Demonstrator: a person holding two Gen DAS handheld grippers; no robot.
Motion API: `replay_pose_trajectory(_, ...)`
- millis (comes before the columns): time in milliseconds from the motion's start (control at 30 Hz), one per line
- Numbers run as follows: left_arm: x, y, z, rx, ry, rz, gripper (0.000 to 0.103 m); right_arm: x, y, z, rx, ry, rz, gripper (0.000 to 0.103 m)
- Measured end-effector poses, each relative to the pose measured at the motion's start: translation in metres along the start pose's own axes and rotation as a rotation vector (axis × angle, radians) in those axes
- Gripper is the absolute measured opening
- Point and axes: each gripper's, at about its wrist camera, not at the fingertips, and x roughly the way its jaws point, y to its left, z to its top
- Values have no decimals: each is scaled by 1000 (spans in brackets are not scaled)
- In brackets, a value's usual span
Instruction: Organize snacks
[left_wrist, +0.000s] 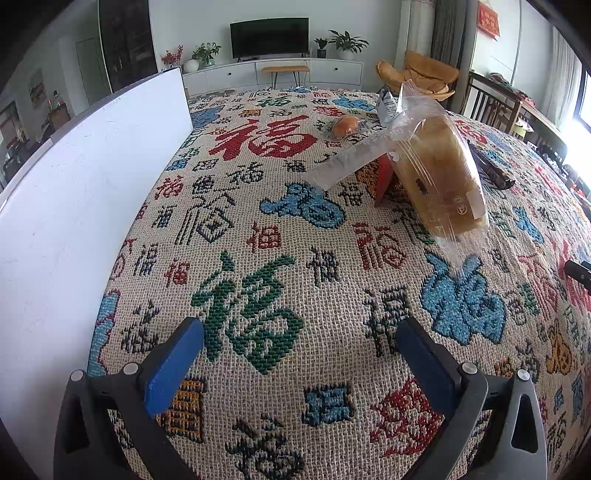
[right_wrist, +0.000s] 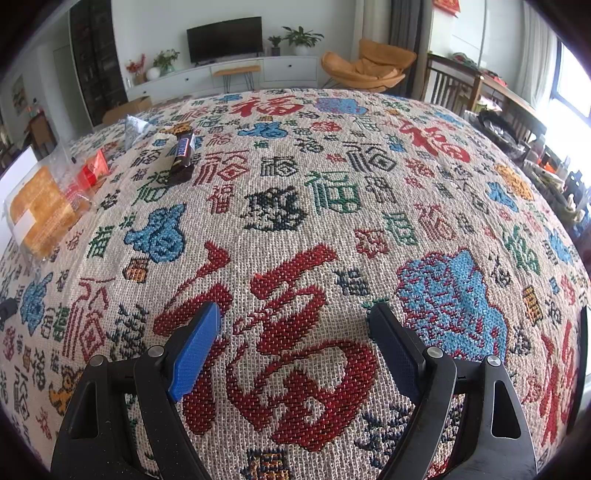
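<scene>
On the patterned woven cloth (left_wrist: 258, 229) seen from the left wrist view, the left gripper (left_wrist: 299, 345) stands with jaws wide apart and nothing between its blue pads (left_wrist: 173, 373). One white panel (left_wrist: 85, 192) stands upright along the cloth's left edge. Snacks sit toward the far right of the cloth, well apart from the gripper. Count: one clear bag of bread (left_wrist: 439, 173) propped tilted on one red packet (left_wrist: 386, 177); one silvery flat sachet (left_wrist: 347, 162) just beside, touching the bag's left side; one small orange wrapped bun (left_wrist: 345, 126) farther back; one dark chocolate bar (left_wrist: 491, 168) right of the bag; one grey-white pouch (left_wrist: 388, 105) at the far edge, partly hidden behind the bag. A dark object at the right edge of the frame is too cut off to identify.

Right wrist view: the right gripper (right_wrist: 295, 341) is likewise spread wide and empty, pads over a large red woven character. All snacks lie toward the cloth's far left corner, well apart from it. Count: one bread bag (right_wrist: 40, 210), one red packet (right_wrist: 92, 171) touching it, one chocolate bar (right_wrist: 183, 158), one silvery sachet (right_wrist: 135, 129) farthest back. Beyond the cloth: one television (right_wrist: 224, 38), one orange chair (right_wrist: 369, 66).
</scene>
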Motion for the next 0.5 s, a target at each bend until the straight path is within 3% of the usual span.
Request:
replay_pose_trajectory(133, -1, -1, 1, -1, 11, -24, 103, 0, 0, 0, 1, 0, 1, 86)
replay_pose_trajectory(200, -11, 1, 6, -53, 24, -119, 102, 0, 0, 0, 1, 0, 1, 86)
replay_pose_trajectory(233, -20, -1, 11, -89, 2, -197, 102, 0, 0, 0, 2, 0, 1, 86)
replay_pose_trajectory(300, -38, -11, 28, -95, -53, -266, 102, 1, 1, 0, 2, 0, 1, 86)
replay_pose_trajectory(400, -54, -44, 63, 43, -86, -276, 102, 1, 1, 1, 3, 0, 1, 86)
replay_pose_trajectory(500, -59, -87, 89, 271, -115, -174, 103, 1, 1, 1, 3, 0, 2, 86)
